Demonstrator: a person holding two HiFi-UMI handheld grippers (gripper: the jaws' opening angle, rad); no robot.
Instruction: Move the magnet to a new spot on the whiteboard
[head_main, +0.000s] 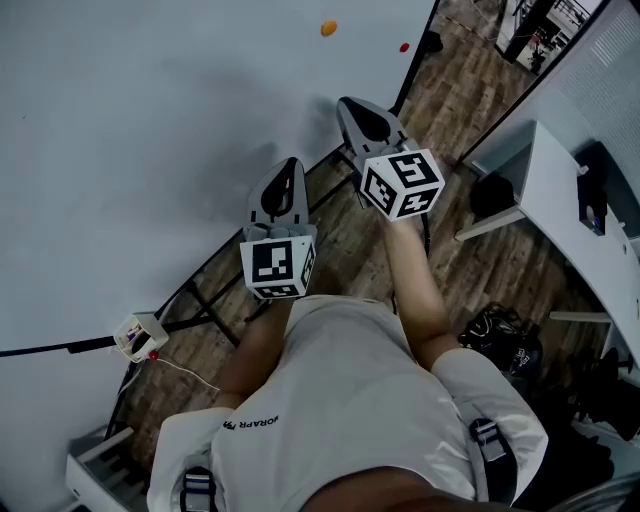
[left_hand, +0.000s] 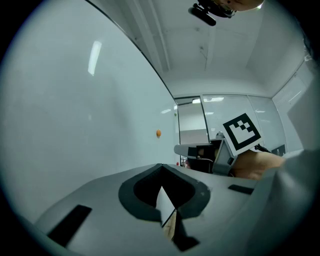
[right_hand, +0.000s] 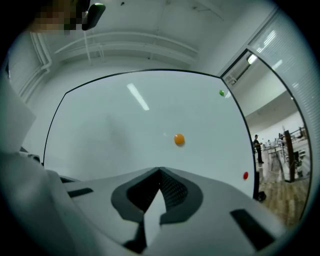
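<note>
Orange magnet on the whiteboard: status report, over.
Left gripper and right gripper both shut, empty. Round orange magnet on white whiteboard, untouched, ahead of right gripper. Nothing between them; small red magnet and green magnet near board's edge.

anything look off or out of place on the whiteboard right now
Nothing stands out. The orange magnet, red magnet and green magnet sit apart on the whiteboard. The left gripper and right gripper are shut, holding nothing.

Not much to read here. There's one tiny line of print (head_main: 250, 424) on the person's shirt (head_main: 340, 400), just below the left gripper (head_main: 288, 170) — too small to make out. The marker cubes (head_main: 402, 183) carry only black-and-white square patterns.
</note>
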